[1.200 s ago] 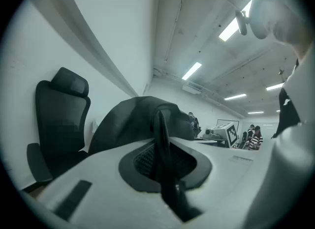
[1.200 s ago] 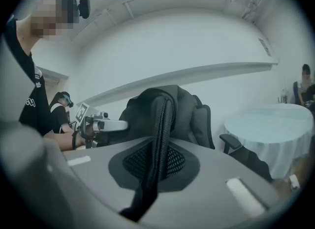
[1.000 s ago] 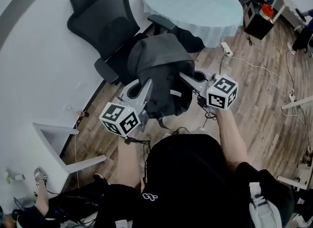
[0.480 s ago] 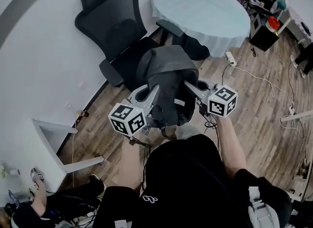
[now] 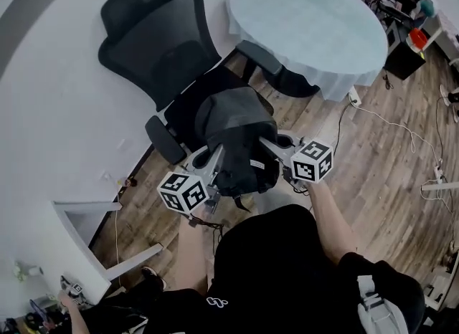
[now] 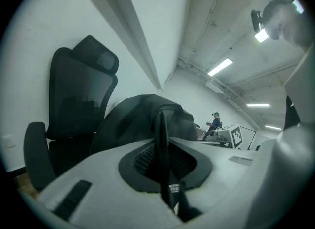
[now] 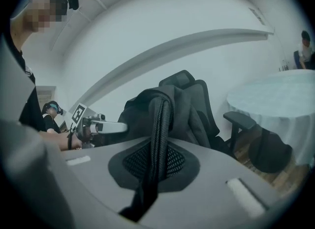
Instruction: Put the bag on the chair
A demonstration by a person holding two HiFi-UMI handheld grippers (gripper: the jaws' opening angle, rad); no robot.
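Our left tongs (image 5: 213, 158) and right tongs (image 5: 268, 143) clamp the bag (image 5: 237, 126) by its straps at the chair (image 5: 154, 46); the round surface (image 5: 308, 24) stands on the wooden floor (image 5: 380, 175) beyond.

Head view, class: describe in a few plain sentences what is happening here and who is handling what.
A person holds a claw in each hand and carries a dark grey bag between them. The left claw is shut on a thin strap, the right claw on a mesh strap. The bag hangs over the front of the black office chair, beside a round table. Whether it touches the seat cannot be told.
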